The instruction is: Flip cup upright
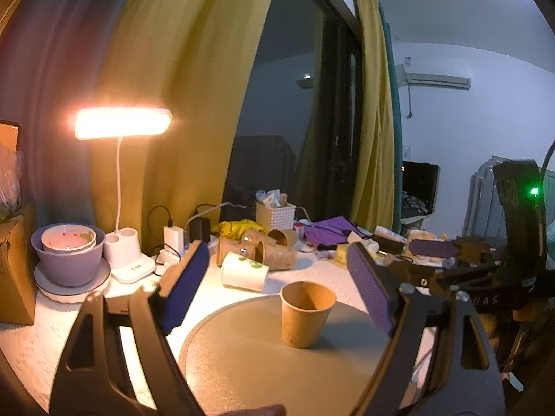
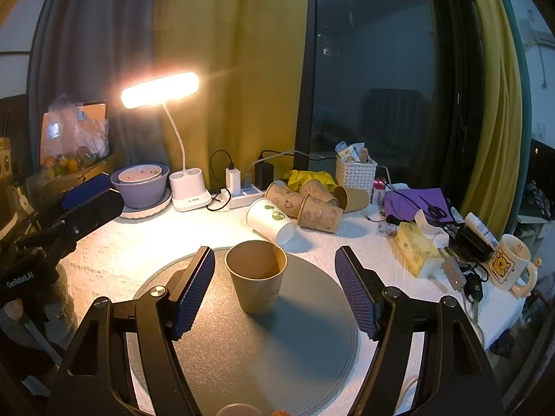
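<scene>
A brown paper cup [image 1: 306, 313] stands upright, mouth up, on a round grey mat [image 1: 242, 364]; it also shows in the right wrist view [image 2: 257, 275] on the same mat [image 2: 305, 339]. My left gripper [image 1: 277, 287] is open, its blue pads either side of the cup and clear of it. My right gripper [image 2: 274, 293] is open too, the cup between its pads without contact. The right gripper's body shows at the right of the left wrist view [image 1: 451, 260]; the left one's shows at the left of the right wrist view [image 2: 76, 204].
Behind the mat lie a white paper cup [image 2: 270, 220] and several brown cups [image 2: 312, 208] on their sides. A lit desk lamp [image 2: 187, 187], stacked bowls [image 2: 142, 183], power strip [image 2: 242, 194], white basket [image 2: 355, 171], tissue box [image 2: 416, 246] and bear mug [image 2: 510, 267] crowd the white table [image 2: 138, 239].
</scene>
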A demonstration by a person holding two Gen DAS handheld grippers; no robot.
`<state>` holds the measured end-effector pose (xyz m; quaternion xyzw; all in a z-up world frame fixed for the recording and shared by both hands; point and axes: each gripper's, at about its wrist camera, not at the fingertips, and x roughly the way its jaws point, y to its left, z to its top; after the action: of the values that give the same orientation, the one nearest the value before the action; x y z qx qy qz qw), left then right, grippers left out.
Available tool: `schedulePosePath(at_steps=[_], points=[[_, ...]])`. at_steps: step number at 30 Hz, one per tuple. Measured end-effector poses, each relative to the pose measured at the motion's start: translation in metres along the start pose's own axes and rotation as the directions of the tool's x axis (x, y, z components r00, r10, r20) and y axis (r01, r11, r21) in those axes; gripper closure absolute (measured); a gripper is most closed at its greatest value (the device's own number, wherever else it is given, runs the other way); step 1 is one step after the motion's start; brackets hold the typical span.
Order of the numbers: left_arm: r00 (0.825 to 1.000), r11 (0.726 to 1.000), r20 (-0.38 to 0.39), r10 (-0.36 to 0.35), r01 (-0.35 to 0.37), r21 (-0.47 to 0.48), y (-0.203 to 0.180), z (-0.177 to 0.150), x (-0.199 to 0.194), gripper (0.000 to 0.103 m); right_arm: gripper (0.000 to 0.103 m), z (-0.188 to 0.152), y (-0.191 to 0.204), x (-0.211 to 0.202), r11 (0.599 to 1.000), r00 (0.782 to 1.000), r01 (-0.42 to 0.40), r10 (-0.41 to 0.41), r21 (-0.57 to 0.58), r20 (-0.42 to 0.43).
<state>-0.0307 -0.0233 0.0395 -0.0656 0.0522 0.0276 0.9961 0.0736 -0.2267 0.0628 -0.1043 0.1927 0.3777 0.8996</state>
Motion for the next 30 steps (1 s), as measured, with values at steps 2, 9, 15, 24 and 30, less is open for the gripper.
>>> schedulePosePath(at_steps=[2, 9, 15, 24, 30], points=[[1.0, 1.0, -0.002, -0.001, 0.001, -0.001, -0.0005, -0.0006, 0.0, 0.02, 0.028, -0.0011, -0.0007, 0.0004, 1.0, 1.0, -0.001, 0.001, 0.0, -0.002], [1.0, 1.0, 0.001, -0.001, 0.001, -0.009, -0.0016, -0.001, -0.0023, 0.02, 0.028, -0.001, -0.0009, 0.0006, 1.0, 1.0, -0.001, 0.001, 0.0, -0.002], [1.0, 1.0, 0.001, -0.001, 0.001, -0.009, -0.0018, -0.0009, -0.0028, 0.02, 0.028, -0.001, -0.0013, 0.0007, 1.0, 1.0, -0.001, 0.001, 0.0, -0.003], [1.0, 1.0, 0.001, 0.001, -0.001, -0.01, -0.0018, -0.0009, -0.0028, 0.02, 0.028, -0.0018, -0.0018, 0.0009, 1.0, 1.0, -0.002, 0.002, 0.0, -0.004], [1.0, 1.0, 0.006, -0.011, 0.011, -0.013, -0.0032, -0.0006, -0.004, 0.02, 0.028, -0.0015, -0.0024, 0.0007, 1.0, 1.0, -0.001, 0.001, 0.001, -0.003]])
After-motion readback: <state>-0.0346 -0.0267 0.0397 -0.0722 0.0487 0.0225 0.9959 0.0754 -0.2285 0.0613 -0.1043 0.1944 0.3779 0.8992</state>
